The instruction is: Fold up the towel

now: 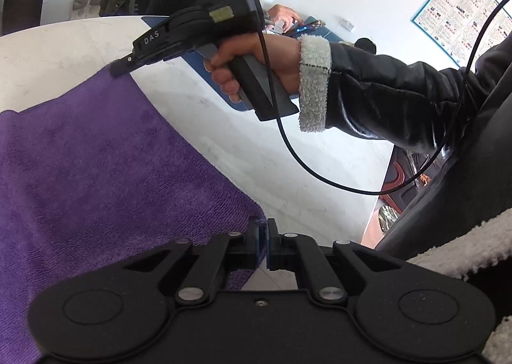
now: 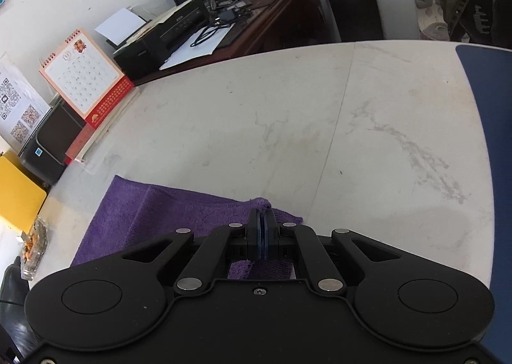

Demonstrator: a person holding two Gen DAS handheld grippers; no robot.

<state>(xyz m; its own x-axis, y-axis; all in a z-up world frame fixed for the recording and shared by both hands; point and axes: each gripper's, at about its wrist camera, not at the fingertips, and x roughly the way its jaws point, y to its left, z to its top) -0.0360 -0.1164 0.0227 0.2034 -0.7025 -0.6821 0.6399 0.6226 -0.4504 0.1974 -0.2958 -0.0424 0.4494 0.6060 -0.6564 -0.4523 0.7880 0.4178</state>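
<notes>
My left tool (image 1: pixel 263 236) is clenched on one corner of the purple towel (image 1: pixel 96 172); my right tool (image 2: pixel 263 226) is clenched on another, a tuft of pile poking out past its tips. The towel sags between them and spreads over the pale worktop (image 2: pixel 288 124) beyond. It looks light, limp and grippy, so I judge corners the best hold.

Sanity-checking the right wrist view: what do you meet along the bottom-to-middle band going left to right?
Yellow box → purple towel → right gripper, shut on the towel's corner → bare marble table → dark blue mat at the right edge.
</notes>
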